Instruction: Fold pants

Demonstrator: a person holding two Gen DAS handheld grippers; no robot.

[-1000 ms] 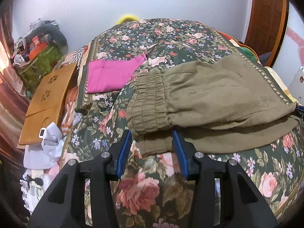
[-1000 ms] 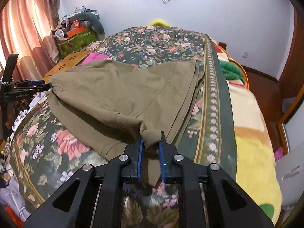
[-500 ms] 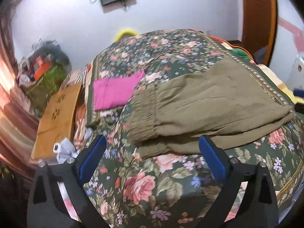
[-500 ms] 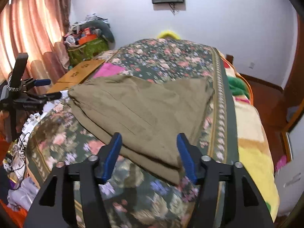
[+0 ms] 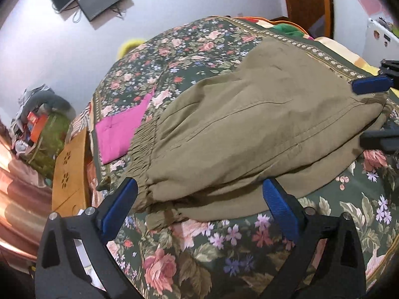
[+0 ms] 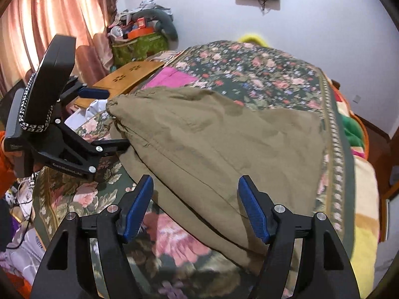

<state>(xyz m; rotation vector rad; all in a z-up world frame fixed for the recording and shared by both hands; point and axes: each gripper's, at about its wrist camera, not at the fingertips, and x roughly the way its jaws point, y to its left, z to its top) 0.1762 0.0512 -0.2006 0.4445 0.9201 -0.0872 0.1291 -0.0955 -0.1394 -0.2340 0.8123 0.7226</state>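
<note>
Olive-green pants (image 5: 249,129) lie folded on the floral bed cover (image 5: 199,249), elastic waistband toward the left end. They also show in the right wrist view (image 6: 212,144). My left gripper (image 5: 199,206) is open and empty, its blue pads straddling the near waistband corner just above the cloth. My right gripper (image 6: 197,209) is open and empty, over the near edge at the other end. The right gripper shows in the left wrist view (image 5: 374,109), and the left gripper in the right wrist view (image 6: 104,119).
A folded pink cloth (image 5: 122,129) lies on the bed beyond the waistband. A wooden lap tray (image 5: 69,169) leans at the bed's left side. A green bag with clutter (image 6: 139,42) stands by the curtain (image 6: 49,25). A yellow-and-green blanket (image 6: 359,174) covers the bed's right side.
Both grippers have opened and let go of the pants, which now lie flat. After pulling back, both have moved close to the pants' near edge again.
</note>
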